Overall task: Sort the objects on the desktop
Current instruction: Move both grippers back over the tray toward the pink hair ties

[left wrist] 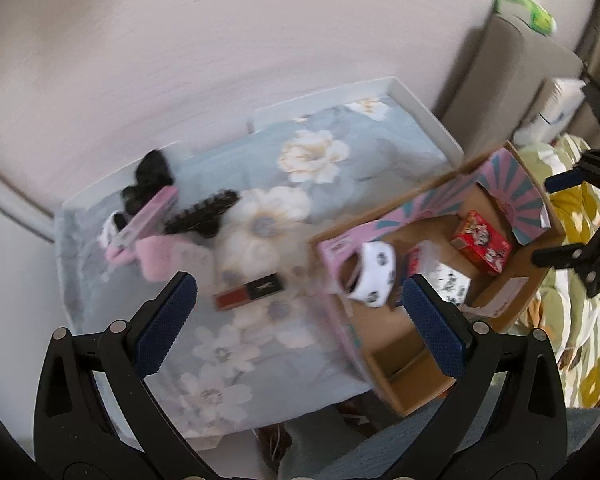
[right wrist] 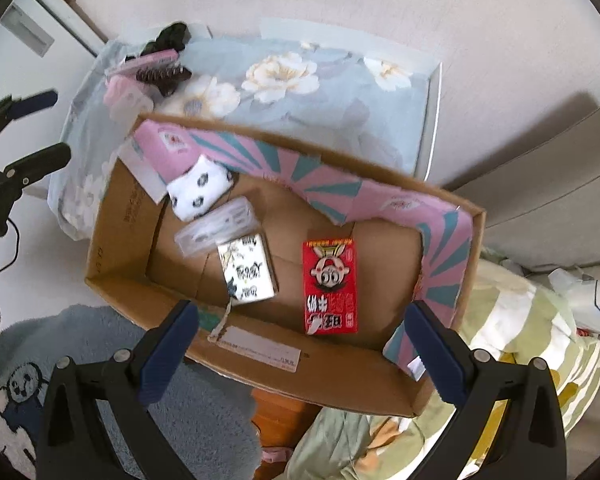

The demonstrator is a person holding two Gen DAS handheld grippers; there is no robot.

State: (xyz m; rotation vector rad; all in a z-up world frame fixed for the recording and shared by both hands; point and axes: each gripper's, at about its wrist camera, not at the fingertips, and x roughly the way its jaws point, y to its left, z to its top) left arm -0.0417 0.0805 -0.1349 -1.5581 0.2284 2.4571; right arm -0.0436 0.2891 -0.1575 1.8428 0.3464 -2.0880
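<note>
Left gripper (left wrist: 300, 316) spread wide, empty, hovering over the floral cloth (left wrist: 332, 148). Right gripper (right wrist: 300, 344) also spread, empty, above the near wall of the cardboard box (right wrist: 260, 364).

Nearest loose item to the left: red-and-black lipstick box (left wrist: 249, 291), lying flat on the cloth just beside the box's left wall. Looks light, stiff, smooth card, so likely slick. Best to pinch across the short width, mid-length.

Further back left: pink comb (left wrist: 148, 216), black hair claw (left wrist: 202, 216), pink pouch (left wrist: 158, 258), bunched together and touching.

Already in the box: spotted white sock (right wrist: 200, 192), clear plastic case (right wrist: 220, 232), white printed pack (right wrist: 246, 272), red carton (right wrist: 331, 286).
</note>
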